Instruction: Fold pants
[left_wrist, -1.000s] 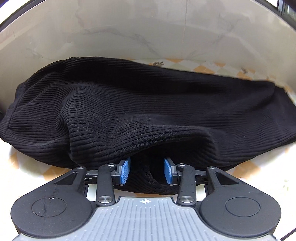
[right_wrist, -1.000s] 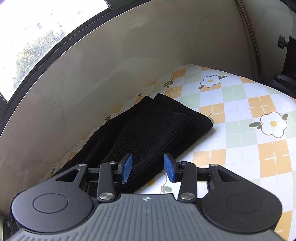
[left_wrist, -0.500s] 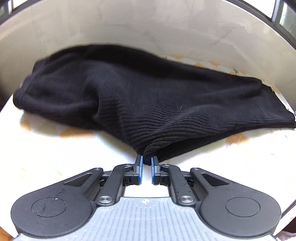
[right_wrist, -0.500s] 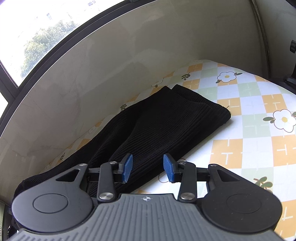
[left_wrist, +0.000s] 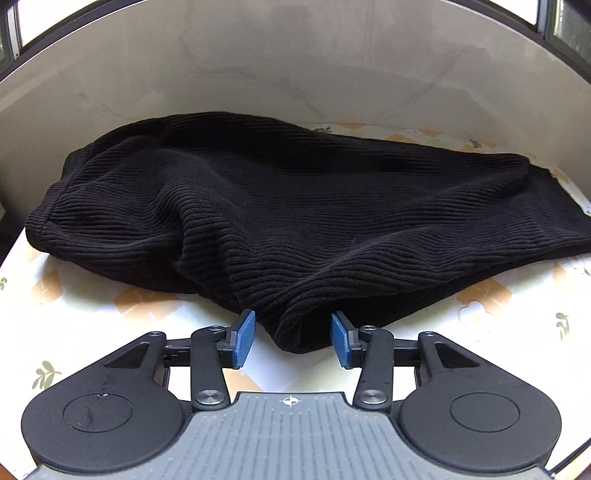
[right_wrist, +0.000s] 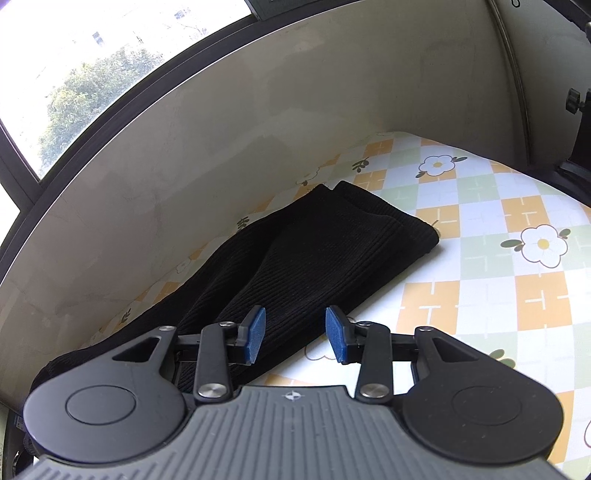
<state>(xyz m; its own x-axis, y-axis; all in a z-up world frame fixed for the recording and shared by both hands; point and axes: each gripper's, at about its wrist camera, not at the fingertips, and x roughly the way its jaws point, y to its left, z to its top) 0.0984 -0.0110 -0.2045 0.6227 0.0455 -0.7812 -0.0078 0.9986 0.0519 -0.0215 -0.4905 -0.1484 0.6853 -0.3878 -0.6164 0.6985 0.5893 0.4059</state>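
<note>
Black ribbed pants (left_wrist: 295, 214) lie bunched on a flower-patterned tablecloth (left_wrist: 74, 317) against a beige wall. My left gripper (left_wrist: 291, 338) is open, its blue pads on either side of a fold of the pants' near edge, not pinching it. In the right wrist view the pant legs (right_wrist: 295, 266) stretch away to their hems. My right gripper (right_wrist: 295, 338) is open and empty, hovering over the legs' near edge.
The beige wall (right_wrist: 258, 129) runs close behind the pants, with a window (right_wrist: 92, 66) above it. A dark stand (right_wrist: 580, 122) is at the far right. The checked cloth (right_wrist: 498, 280) lies to the right of the legs.
My left gripper was shut on the pants' edge half a second ago; now it has opened and the fold lies between the pads. The right gripper has shifted slightly and stayed open.
</note>
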